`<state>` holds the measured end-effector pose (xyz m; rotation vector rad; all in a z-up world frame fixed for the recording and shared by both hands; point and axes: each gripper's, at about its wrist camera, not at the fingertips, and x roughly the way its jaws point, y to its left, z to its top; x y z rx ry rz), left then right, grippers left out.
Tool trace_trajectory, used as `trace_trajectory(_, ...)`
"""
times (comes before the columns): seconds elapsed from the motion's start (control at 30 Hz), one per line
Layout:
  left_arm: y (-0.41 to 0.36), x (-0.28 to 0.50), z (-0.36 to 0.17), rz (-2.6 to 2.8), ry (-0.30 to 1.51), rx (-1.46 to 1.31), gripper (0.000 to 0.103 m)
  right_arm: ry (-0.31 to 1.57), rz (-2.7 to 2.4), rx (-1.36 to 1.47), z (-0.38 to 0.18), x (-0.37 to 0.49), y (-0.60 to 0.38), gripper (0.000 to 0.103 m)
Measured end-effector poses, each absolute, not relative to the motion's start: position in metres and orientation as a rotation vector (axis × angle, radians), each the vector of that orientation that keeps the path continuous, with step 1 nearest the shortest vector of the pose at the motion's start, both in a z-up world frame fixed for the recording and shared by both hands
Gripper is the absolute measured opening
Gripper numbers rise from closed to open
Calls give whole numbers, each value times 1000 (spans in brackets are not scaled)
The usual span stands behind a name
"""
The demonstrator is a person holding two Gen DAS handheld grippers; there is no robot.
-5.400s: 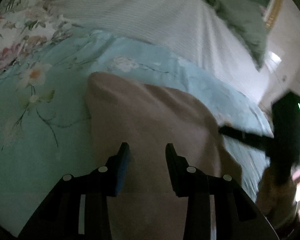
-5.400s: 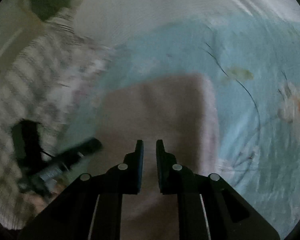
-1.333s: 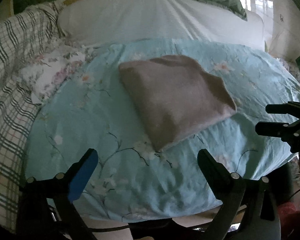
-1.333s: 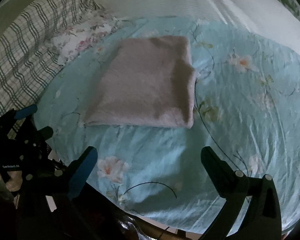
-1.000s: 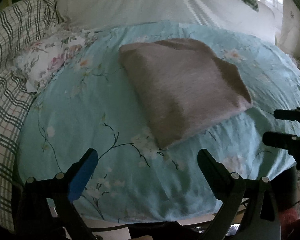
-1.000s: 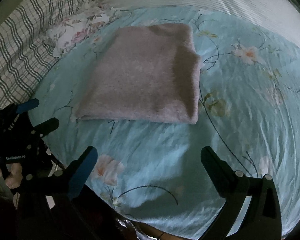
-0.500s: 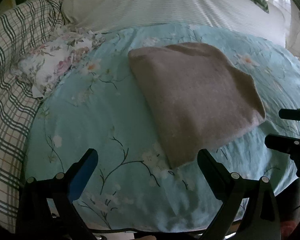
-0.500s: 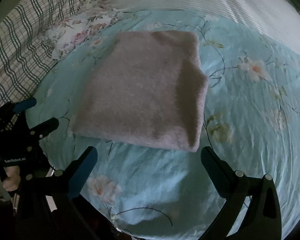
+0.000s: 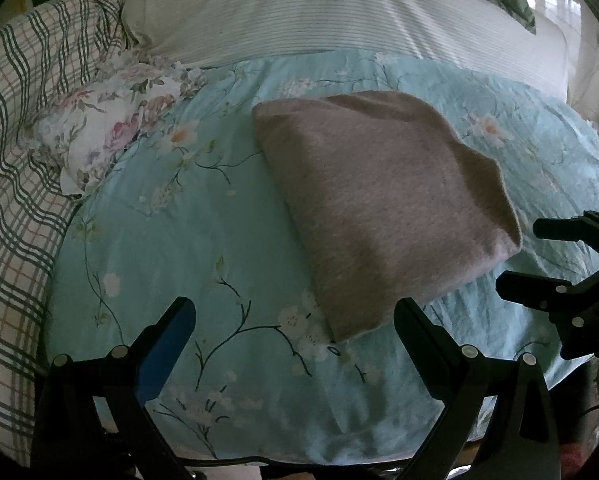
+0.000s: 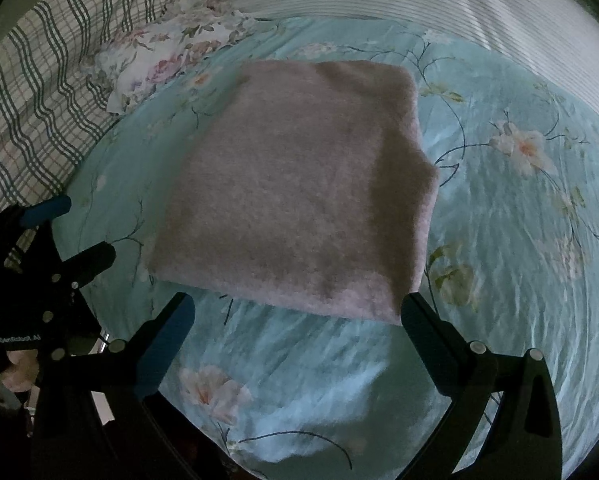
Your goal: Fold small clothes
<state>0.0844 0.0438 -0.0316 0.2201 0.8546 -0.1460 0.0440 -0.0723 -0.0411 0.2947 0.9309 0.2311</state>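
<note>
Floral bedsheet – folded pink garment, both grippers wide apart, empty

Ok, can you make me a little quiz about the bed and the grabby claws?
1. True or false: the left gripper is squeezing the folded pink cloth.
2. What does the cloth lie on: A) the checked blanket, B) the blue flowered sheet, C) the white striped cover?
3. Fill in: the right gripper has its jaws wide ____.

Key: 1 false, it is open and apart from the cloth; 2 B; 3 open.
</note>
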Motion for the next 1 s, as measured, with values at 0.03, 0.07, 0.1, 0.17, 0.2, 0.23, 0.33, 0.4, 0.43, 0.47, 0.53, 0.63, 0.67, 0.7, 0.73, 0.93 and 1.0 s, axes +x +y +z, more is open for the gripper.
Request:
trace_trajectory(0.03,44,84,-31,-146,852,220,100,929,231,295,-41,44,-73,103)
trace_trajectory(0.07,43,84,-31,-146,850,223,100,928,231,295,-40,44,-72,103)
trace_trajectory(0.1,43,84,-31,-147,848,226,100,926,230,294,-39,44,-72,103)
trace_trajectory(0.17,41,83,-30,-149,846,228,100,923,230,292,-38,44,-73,103)
trace_trajectory(0.2,41,83,-30,-152,845,229,100,922,230,292,-37,44,-73,103)
trace_trajectory(0.23,41,83,-29,-153,844,230,100,920,230,293,-37,44,-73,103)
trace_trajectory(0.33,39,81,-29,-153,839,233,100,918,229,294,-36,44,-74,103)
trace_trajectory(0.4,38,81,-28,-154,837,236,100,919,230,294,-35,44,-75,103)
trace_trajectory(0.43,38,81,-28,-155,838,236,100,918,232,293,-36,45,-75,103)
trace_trajectory(0.47,38,81,-28,-155,837,235,100,918,232,293,-36,45,-76,103)
trace_trajectory(0.53,38,80,-27,-155,837,235,100,919,233,292,-35,45,-75,103)
trace_trajectory(0.63,39,80,-27,-156,835,237,100,922,234,291,-34,45,-75,103)
trace_trajectory(0.67,39,81,-28,-156,837,236,100,921,233,292,-34,44,-73,103)
trace_trajectory(0.7,39,81,-27,-157,837,237,100,920,234,292,-33,44,-73,103)
trace_trajectory(0.73,39,80,-27,-156,836,237,100,920,233,292,-33,43,-72,103)
trace_trajectory(0.93,39,80,-27,-155,836,235,100,918,230,291,-33,42,-69,103)
trace_trajectory(1.0,38,79,-27,-153,836,234,100,916,232,291,-33,42,-70,103)
